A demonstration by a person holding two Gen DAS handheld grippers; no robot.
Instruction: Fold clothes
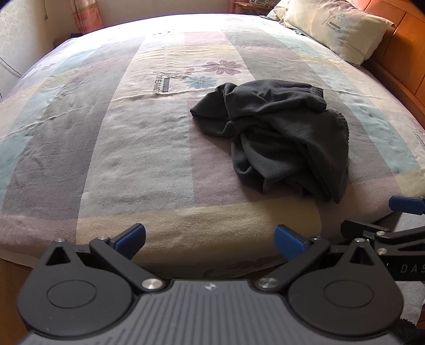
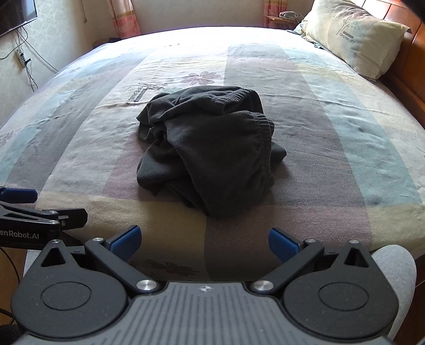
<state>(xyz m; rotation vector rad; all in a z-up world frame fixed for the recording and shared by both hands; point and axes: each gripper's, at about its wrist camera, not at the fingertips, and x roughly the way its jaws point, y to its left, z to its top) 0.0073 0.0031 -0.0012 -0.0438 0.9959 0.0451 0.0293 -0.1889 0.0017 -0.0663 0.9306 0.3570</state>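
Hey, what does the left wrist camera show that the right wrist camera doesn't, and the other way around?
Only the left wrist view shows the right gripper from the side, at its right edge. Only the right wrist view shows a wall-mounted black screen with dangling cables, a grey-clad knee, and the left gripper at its left edge. Both show the crumpled dark grey garment lying untouched on the pastel patchwork bedsheet, a cream pillow against the wooden headboard, and open blue-tipped fingers.
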